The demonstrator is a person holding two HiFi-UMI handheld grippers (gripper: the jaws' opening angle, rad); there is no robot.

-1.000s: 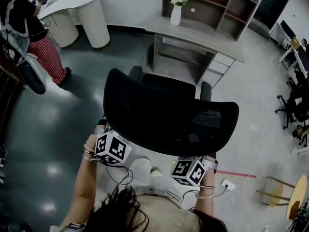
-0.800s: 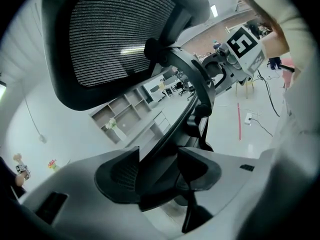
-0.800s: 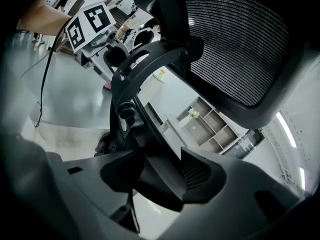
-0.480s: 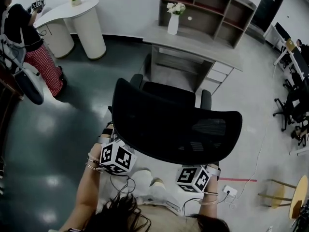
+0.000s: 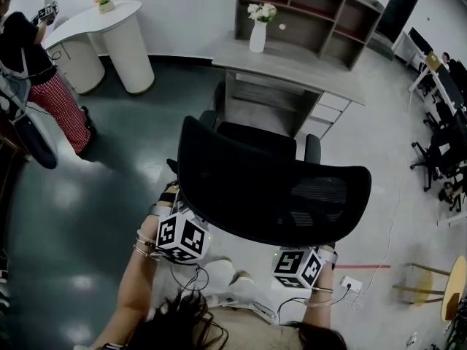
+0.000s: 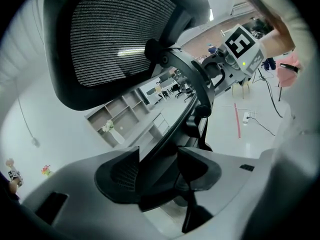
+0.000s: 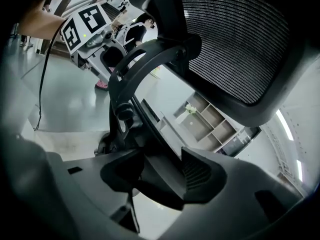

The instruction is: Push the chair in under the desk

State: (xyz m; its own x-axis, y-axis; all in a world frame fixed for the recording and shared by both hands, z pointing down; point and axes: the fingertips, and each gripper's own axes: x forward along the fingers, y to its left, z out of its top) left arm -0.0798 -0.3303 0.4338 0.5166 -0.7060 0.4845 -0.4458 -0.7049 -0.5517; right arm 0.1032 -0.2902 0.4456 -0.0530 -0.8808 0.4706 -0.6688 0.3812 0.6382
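Chair (image 5: 271, 188) looks heavy but free-rolling, I judge, so my left gripper (image 6: 160, 152) and right gripper (image 7: 163, 150) clamp its stiff back frame (image 6: 167, 136), opposite the desk (image 5: 292, 68).

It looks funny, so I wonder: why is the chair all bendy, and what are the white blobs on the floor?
Head view: the blobs are glare on the shiny dark floor. Left gripper view: the wide lens curves the chair and blackens the corners. Right gripper view: same bending; the mesh is sharp, the right claw blurry.
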